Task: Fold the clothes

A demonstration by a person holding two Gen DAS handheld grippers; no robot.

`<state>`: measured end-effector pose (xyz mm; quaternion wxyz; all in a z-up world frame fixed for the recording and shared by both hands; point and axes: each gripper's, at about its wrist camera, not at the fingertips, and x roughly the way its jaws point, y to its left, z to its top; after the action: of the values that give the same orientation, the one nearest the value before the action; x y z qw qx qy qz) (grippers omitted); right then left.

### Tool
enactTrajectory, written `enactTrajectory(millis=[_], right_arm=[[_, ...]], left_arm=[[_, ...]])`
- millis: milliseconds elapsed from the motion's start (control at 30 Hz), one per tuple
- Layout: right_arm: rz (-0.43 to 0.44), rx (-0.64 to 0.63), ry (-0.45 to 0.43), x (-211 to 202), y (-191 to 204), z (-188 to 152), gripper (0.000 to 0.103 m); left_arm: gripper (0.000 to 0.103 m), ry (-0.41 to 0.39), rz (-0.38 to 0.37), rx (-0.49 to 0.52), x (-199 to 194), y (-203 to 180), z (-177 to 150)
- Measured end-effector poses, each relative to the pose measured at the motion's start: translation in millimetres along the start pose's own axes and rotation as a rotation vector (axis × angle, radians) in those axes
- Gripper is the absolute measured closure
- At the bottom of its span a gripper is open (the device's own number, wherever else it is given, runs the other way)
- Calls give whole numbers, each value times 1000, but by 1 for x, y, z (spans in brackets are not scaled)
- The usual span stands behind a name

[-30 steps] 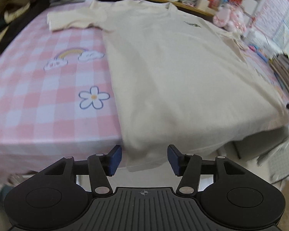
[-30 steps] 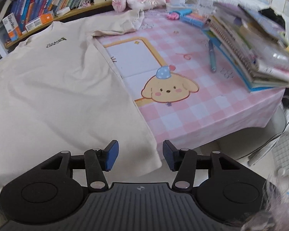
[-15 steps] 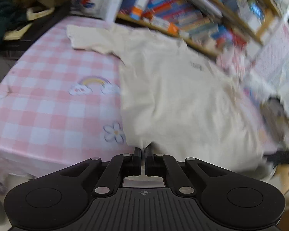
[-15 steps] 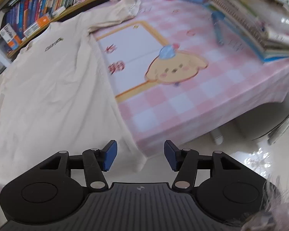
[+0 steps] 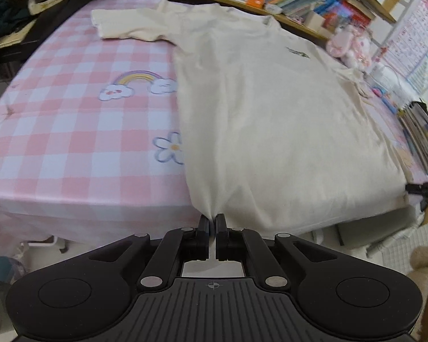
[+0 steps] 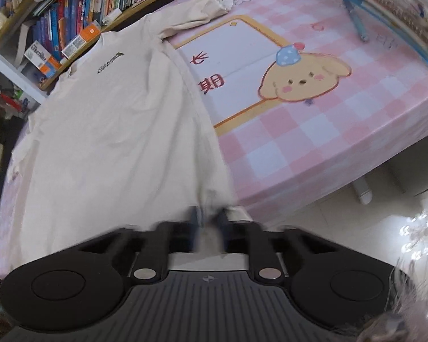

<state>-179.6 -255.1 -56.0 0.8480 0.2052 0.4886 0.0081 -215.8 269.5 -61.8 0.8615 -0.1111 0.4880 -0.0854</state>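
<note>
T-shirt (image 5: 265, 119): cream, soft knit, small dark chest logo, spread flat and face up on the table, hem hanging over the near edge.
Tablecloth (image 5: 71, 119): pink-and-white check, smooth, printed with cartoons.
Left gripper (image 5: 212, 223): clamped on the hem corner.
Right gripper (image 6: 209, 216): blurred; closure could not be told.

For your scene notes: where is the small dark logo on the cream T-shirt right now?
In the right wrist view the logo sits upper left on the T-shirt, just below the bookshelf.
</note>
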Motion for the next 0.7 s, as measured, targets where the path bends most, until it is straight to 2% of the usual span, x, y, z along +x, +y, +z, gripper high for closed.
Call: enactTrajectory(millis=[67, 167, 267, 333, 367, 400, 433, 567, 700], right_arm=[[-39, 4, -21, -6, -3, 2, 95], [-75, -19, 1, -6, -2, 3, 95], [-79, -35, 21, -4, 3, 1, 93], [-84, -42, 17, -7, 6, 1, 85], [-87, -46, 4, -11, 7, 0, 72], [-90, -51, -8, -14, 8, -1, 63], [-90, -52, -21, -17, 10, 0, 63], [-90, -55, -62, -26, 18, 10, 62], [-84, -84, -89, -23, 29, 25, 53]], left_arm=[[100, 30, 2, 24, 6, -5, -3], [96, 53, 59, 39, 10, -5, -7], [92, 24, 82, 53, 1, 0, -2], [81, -36, 103, 62, -11, 3, 6], [77, -68, 115, 66, -17, 4, 10], [69, -101, 127, 70, -23, 5, 14], [65, -133, 134, 68, -27, 5, 19], [62, -190, 95, 72, -23, -8, 36], [44, -191, 82, 115, -3, -36, 49]])
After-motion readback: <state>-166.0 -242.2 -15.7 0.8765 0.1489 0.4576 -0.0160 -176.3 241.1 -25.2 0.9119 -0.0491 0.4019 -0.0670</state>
